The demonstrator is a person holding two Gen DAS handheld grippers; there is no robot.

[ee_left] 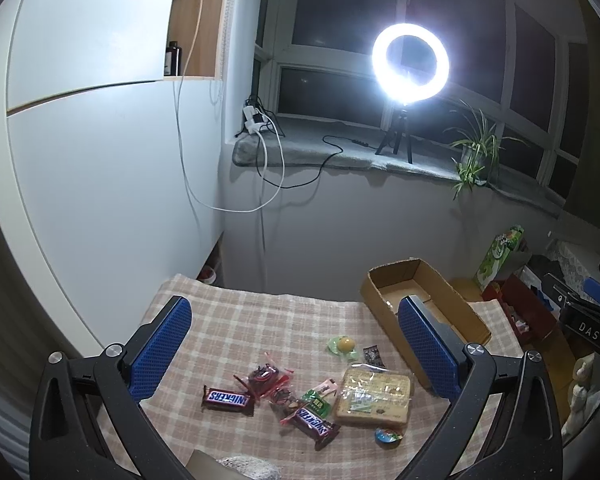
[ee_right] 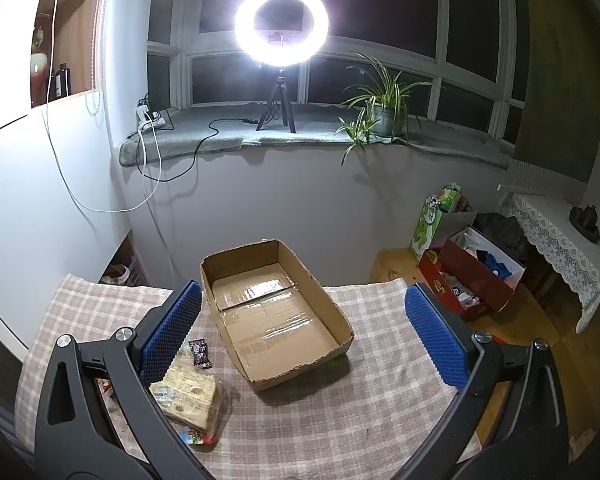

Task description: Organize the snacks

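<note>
Snacks lie loose on a checked tablecloth (ee_left: 260,320): two Snickers bars (ee_left: 229,399) (ee_left: 315,424), red candy packets (ee_left: 265,378), a green packet (ee_left: 318,402), a wrapped cracker block (ee_left: 374,396), a yellow jelly cup (ee_left: 345,345), a small dark packet (ee_left: 373,356) and a round cup (ee_left: 388,436). An empty cardboard box (ee_right: 276,312) stands at the table's far right. My left gripper (ee_left: 296,320) is open, raised above the snacks. My right gripper (ee_right: 304,308) is open, raised over the box. The cracker block (ee_right: 188,398) shows left of the box.
A ring light (ee_right: 282,24) on a tripod and a potted plant (ee_right: 384,108) stand on the windowsill behind. Cables hang down the wall. A red box (ee_right: 472,280) and a green bag (ee_right: 436,216) sit on the floor to the right. A white cabinet (ee_left: 100,160) stands left.
</note>
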